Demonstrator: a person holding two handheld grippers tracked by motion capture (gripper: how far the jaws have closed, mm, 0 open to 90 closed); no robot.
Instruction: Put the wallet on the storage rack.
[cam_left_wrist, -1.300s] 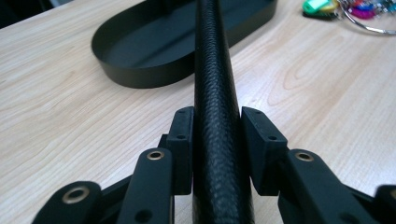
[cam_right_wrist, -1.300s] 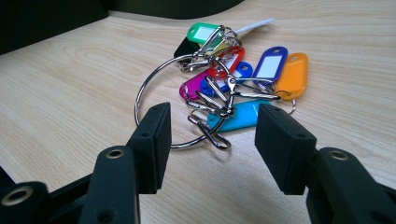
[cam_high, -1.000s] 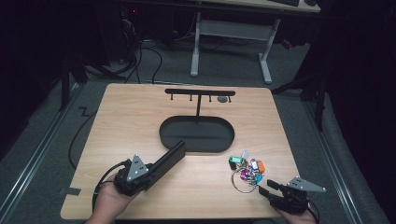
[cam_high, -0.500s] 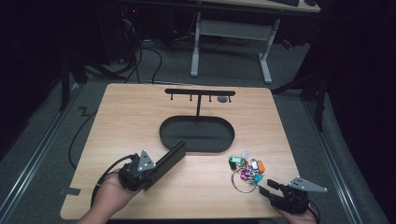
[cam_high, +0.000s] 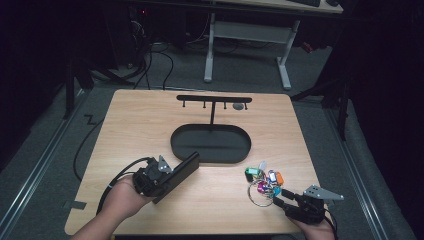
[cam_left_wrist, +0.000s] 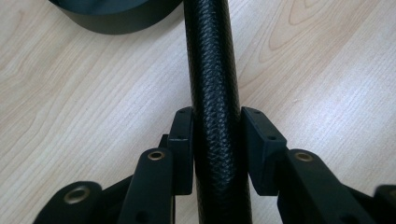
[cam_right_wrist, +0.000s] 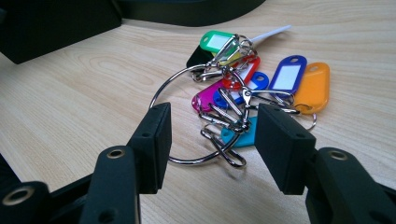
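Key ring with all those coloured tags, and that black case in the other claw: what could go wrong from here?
The right gripper is open around the near arc of the key ring. The ring is thin wire lying flat on the table, so the jaws may slide over it or catch only a clip.

The tags hang loosely and could snag when lifted.

The left gripper holds the long case near one end; it might pivot, or bump the tray close ahead.
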